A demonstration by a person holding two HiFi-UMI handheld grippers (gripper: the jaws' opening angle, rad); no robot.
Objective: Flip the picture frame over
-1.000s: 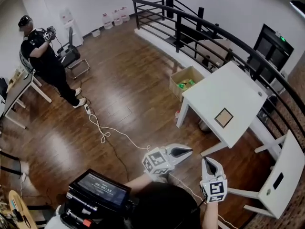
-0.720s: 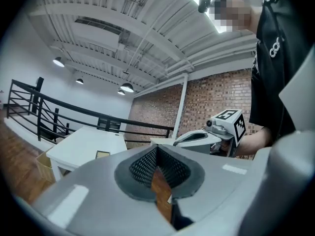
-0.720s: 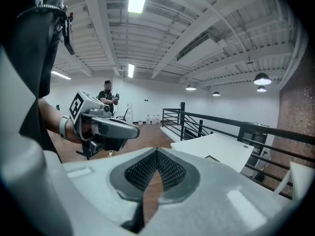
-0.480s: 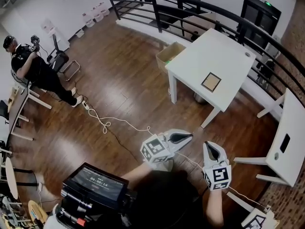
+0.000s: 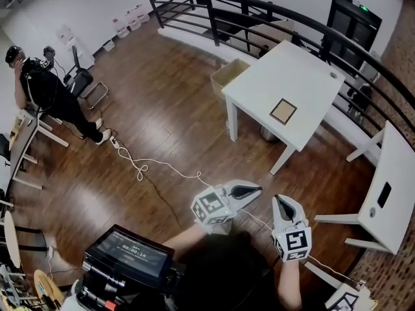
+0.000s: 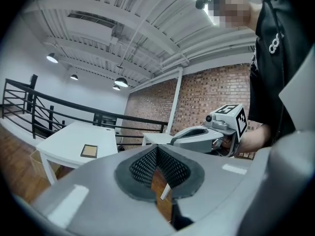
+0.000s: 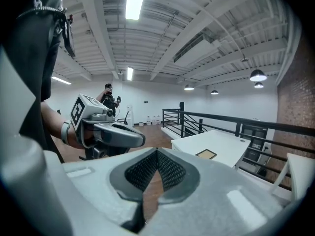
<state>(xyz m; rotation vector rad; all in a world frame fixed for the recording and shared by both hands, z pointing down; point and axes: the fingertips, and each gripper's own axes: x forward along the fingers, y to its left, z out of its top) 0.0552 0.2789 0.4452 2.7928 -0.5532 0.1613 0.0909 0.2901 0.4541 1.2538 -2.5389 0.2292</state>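
Head view, steep down. Both claws are held in the air over the wood floor [image 5: 162, 128], at the near edge of the scene and side by side, tips pointing toward the far right.

Left claw [image 5: 257, 189]: jaws closed down to a thin slit with nothing between them. The left gripper view shows only floor through the gap. Marker cube toward the person.

Right claw [image 5: 278, 200]: jaws fully together, empty. The right gripper view shows the meshed pads [image 7: 170, 170] meeting at the tip. It sits just right of the left claw, not touching it.

Picture frame [image 5: 283, 111]: lies flat on the white counter [image 5: 279, 70] at far right, near the counter's near-right edge. Dark rim, tan square panel facing up. Well apart from both claws, untouched. Both gripper views show it as a small flat square on the counter top, beyond the jaws.

Surroundings:
- Open cardboard box [image 5: 231, 74] on the floor, just beside the counter's left corner.
- Black railing [image 5: 214, 5] curves behind the counter along the far side.
- Second white counter [image 5: 392, 186] at the right edge, a small dark item on it.
- White cable [image 5: 146, 167] trails across the floor.
- Person in dark clothes [image 5: 45, 92] stands at far left beside a chair.
- Dark screen unit [image 5: 130, 254] at near left.
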